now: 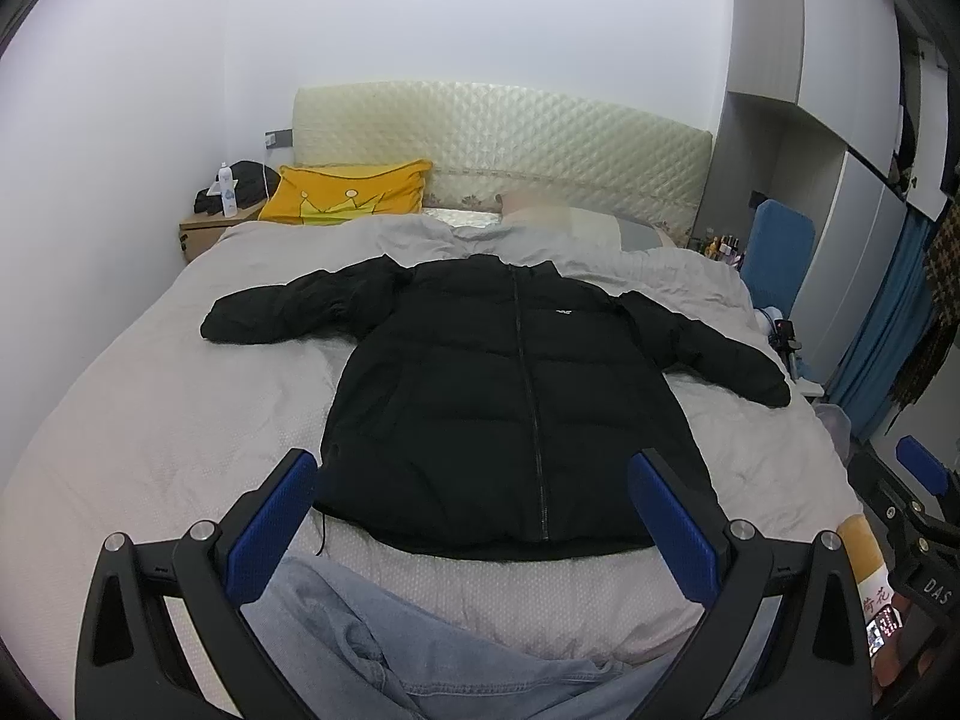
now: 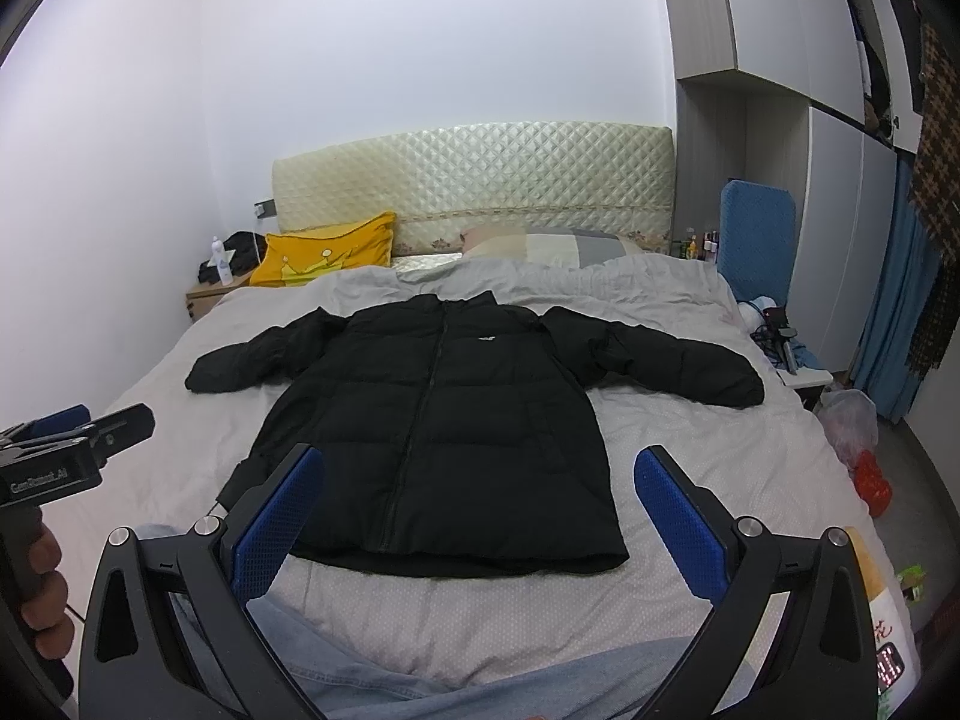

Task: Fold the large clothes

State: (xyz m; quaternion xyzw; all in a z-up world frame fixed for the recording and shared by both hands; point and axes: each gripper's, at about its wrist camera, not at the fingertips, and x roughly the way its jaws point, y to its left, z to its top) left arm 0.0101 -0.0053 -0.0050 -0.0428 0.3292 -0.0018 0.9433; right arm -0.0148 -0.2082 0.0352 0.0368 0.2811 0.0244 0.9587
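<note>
A black puffer jacket [image 1: 498,396] lies flat and zipped on the grey bed [image 1: 150,420], front up, both sleeves spread out sideways. It also shows in the right wrist view [image 2: 444,420]. My left gripper [image 1: 474,468] is open and empty, held above the jacket's hem. My right gripper [image 2: 480,468] is open and empty, also held near the hem. The left gripper shows at the left edge of the right wrist view [image 2: 72,426]. The right gripper shows at the right edge of the left wrist view [image 1: 918,480].
Light blue jeans [image 1: 372,648] lie at the bed's near edge. A yellow pillow [image 1: 348,192] and a patterned pillow [image 2: 552,243] lie by the headboard. A nightstand [image 1: 198,228] stands far left. A blue chair [image 2: 759,240], bags [image 2: 852,420] and wardrobes stand right.
</note>
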